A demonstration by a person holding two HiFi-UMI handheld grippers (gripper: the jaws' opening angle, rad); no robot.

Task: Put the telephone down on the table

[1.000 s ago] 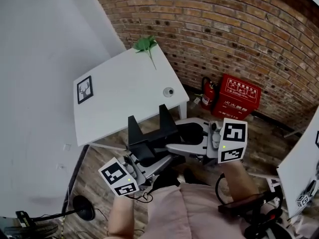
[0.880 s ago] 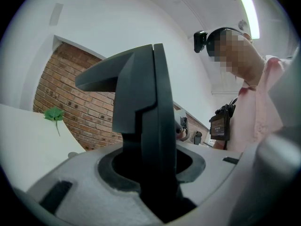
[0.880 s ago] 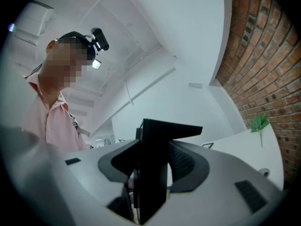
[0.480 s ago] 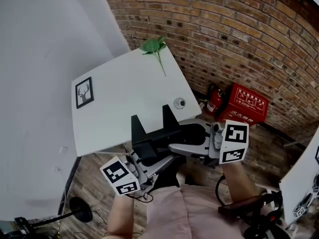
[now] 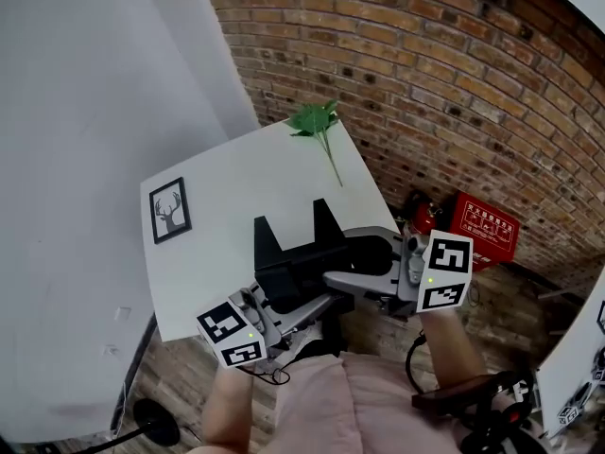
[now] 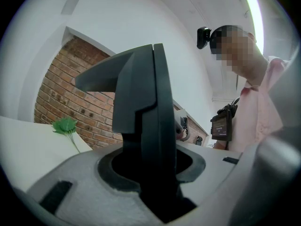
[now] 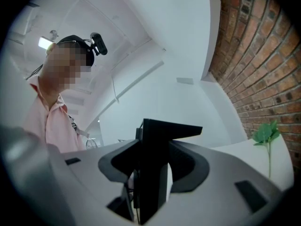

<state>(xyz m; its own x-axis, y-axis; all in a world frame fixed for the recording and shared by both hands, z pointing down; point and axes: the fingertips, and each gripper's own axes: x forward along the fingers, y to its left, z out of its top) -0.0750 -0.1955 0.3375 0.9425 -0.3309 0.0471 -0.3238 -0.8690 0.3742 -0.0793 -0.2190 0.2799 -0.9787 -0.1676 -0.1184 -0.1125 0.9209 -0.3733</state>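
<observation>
The black telephone, a dark base with two upright prongs, hangs between my two grippers over the near edge of the white table. My left gripper reaches in from the lower left and is shut on the telephone's lower side. From the right, my right gripper is shut on its other side. In the left gripper view the telephone stands wedged in the grey jaws of the left gripper. The right gripper view shows the telephone clamped in the same way by the right gripper.
A framed deer picture lies on the table's left part and a green leafy sprig at its far corner. A brick wall runs behind. A red fire-equipment box stands on the wooden floor to the right.
Both grippers have carried the telephone forward together. It hung over the floor short of the table and now sits above the table's near edge. The grips look unchanged.
</observation>
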